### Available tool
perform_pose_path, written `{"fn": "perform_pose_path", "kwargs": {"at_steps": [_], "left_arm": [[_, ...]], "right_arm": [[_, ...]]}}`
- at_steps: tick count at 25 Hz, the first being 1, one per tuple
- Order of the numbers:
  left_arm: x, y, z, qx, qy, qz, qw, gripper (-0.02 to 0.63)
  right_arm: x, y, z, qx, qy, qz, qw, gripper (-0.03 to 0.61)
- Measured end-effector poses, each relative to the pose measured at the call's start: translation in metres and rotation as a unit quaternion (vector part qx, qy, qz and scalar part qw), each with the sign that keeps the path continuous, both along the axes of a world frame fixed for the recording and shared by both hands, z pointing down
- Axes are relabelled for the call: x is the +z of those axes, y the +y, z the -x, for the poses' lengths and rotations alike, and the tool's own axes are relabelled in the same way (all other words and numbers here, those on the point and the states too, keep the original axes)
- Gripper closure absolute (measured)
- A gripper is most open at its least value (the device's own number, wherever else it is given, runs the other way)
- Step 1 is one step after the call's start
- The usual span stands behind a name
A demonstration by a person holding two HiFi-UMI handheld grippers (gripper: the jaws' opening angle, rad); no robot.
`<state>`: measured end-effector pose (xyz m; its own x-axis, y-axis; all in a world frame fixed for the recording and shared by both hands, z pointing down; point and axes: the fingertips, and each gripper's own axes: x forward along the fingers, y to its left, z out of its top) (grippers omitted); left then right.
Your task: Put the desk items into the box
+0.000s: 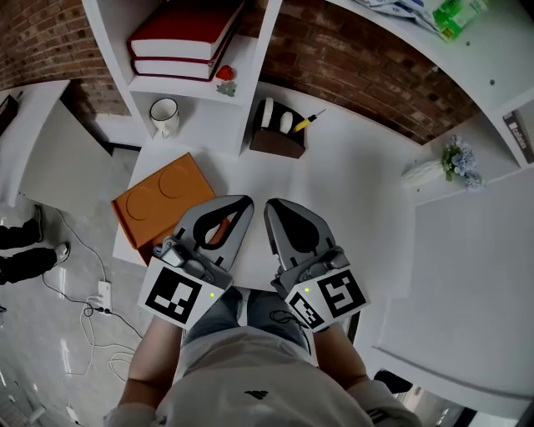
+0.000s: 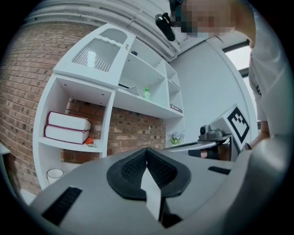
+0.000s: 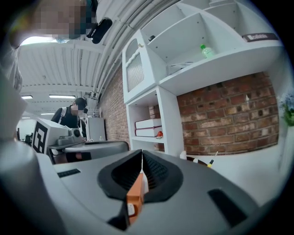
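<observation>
- You held the left gripper (image 1: 243, 203) and the right gripper (image 1: 273, 205) close to your body. Both were shut and empty, I think because nothing was picked yet.
- The orange box (image 1: 158, 200) lay on the desk (image 1: 350, 192), just beside the left gripper. Its lid looked closed, so I could not see inside.
- Farther off, the brown holder (image 1: 277, 140) had a yellow pen (image 1: 309, 120) and white things in it.
- A mug (image 1: 164, 114) stood in the shelf (image 1: 260, 58) behind.

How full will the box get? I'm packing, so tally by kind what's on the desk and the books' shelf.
Books: 2
Red ornament: 1
Mug: 1
Brown holder: 1
Orange box: 1
Flower vase: 1
Total: 7
</observation>
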<state>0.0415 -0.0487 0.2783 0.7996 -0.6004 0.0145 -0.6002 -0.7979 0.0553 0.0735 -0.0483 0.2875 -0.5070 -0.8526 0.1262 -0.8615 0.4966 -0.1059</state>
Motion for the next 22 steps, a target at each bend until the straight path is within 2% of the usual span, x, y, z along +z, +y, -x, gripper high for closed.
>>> {"fn": "perform_pose_path", "kwargs": {"at_steps": [13,22], "left_arm": [[-0.003,-0.003,-0.065,0.074,0.001,-0.004,0.9972,0.600],[0.000,-0.016,-0.082,0.075,0.001,0.006,0.9971,0.600]], "right_arm": [[-0.002,-0.003,-0.065,0.073,0.001,0.000,0.997,0.566],[0.004,-0.022,-0.084,0.075,0.002,0.012,0.997,0.566]]}}
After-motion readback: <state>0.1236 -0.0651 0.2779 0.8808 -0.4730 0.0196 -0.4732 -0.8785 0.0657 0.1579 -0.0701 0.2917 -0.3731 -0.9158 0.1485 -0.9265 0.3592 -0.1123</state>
